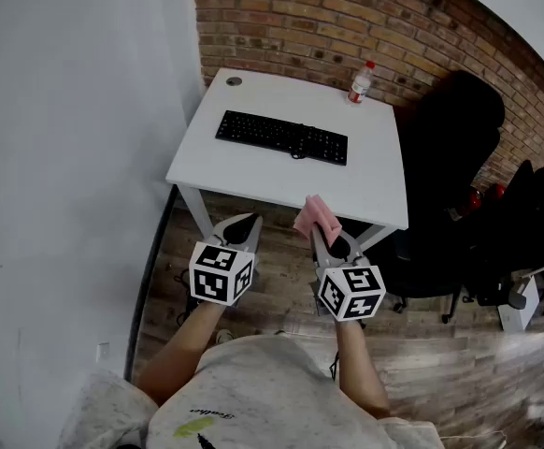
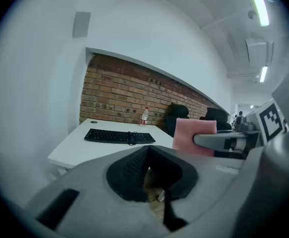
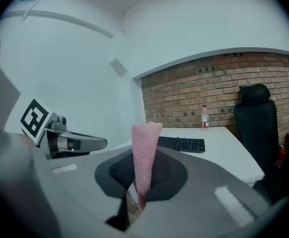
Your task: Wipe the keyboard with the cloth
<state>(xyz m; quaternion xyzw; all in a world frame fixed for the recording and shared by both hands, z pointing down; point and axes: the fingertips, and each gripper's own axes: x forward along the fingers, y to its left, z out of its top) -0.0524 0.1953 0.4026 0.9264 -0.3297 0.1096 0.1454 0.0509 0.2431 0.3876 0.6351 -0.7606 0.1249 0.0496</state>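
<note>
While it hangs short of the tabletop (image 1: pixel 253 174), right claw (image 1: pixel 325 243): clamped on the pink cloth (image 1: pixel 315 217).
Left claw (image 1: pixel 242 228): jaws together, empty.
Tabletop edge: just ahead, bare room behind it.
Keyboard (image 1: pixel 281 137): mid-tabletop, untouched; best to lay the cloth flat and sweep along rows.
Bottle (image 1: pixel 359 83): far right corner, well apart.
Chair (image 1: pixel 450 148): crowds the right side.

Bottle (image 1: pixel 360 83) on white table (image 1: pixel 253 171) far corner; black chair (image 1: pixel 459 129) beside table.

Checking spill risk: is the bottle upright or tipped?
Upright: the bottle stands on the table, red cap uppermost, beyond the keyboard.
</note>
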